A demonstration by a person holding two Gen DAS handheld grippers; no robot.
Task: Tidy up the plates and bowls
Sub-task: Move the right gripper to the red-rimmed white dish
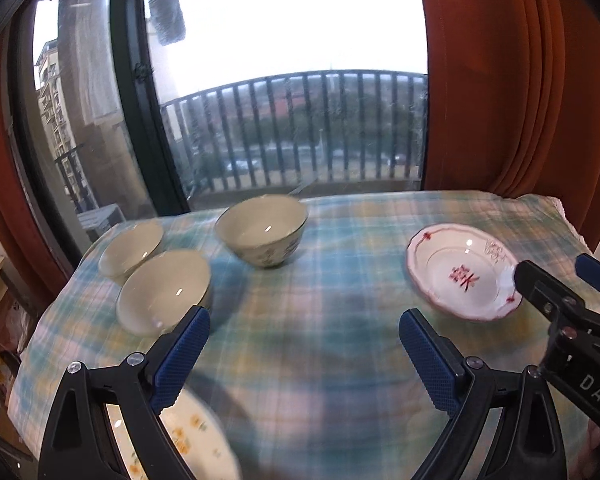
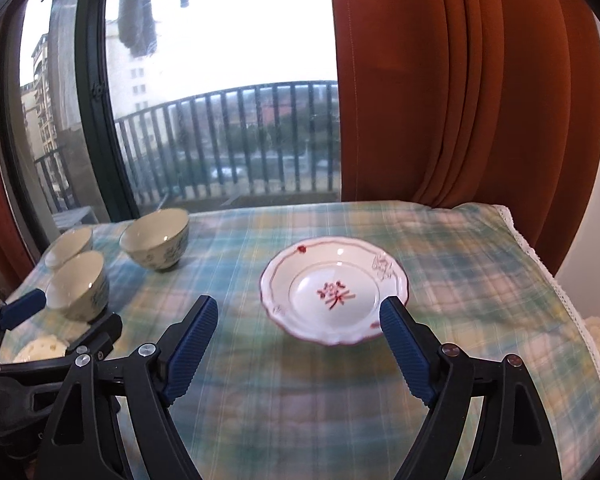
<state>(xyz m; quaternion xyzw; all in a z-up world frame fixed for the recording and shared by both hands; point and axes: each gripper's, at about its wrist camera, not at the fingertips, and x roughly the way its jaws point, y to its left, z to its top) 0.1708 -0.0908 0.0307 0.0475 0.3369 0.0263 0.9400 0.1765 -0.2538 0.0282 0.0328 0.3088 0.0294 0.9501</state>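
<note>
a: nearest the left wrist view, the left tool [image 1: 304,332] has its blue fingers spread wide with nothing between them, and a flowered plate [image 1: 188,436] lies under its left finger.

b: the right tool [image 2: 298,318]?

a: also spread wide and holding nothing, hovering in front of the red-rimmed plate [image 2: 334,294], which lies flat on the plaid cloth [image 2: 300,400] over the counter.

b: and the bowls?

a: three, all upright and empty. the near bowl [image 1: 164,292] and the far-left bowl [image 1: 130,252] sit close together; the patterned bowl [image 1: 262,236] stands apart, nearer the window [image 1: 284,80].
</note>
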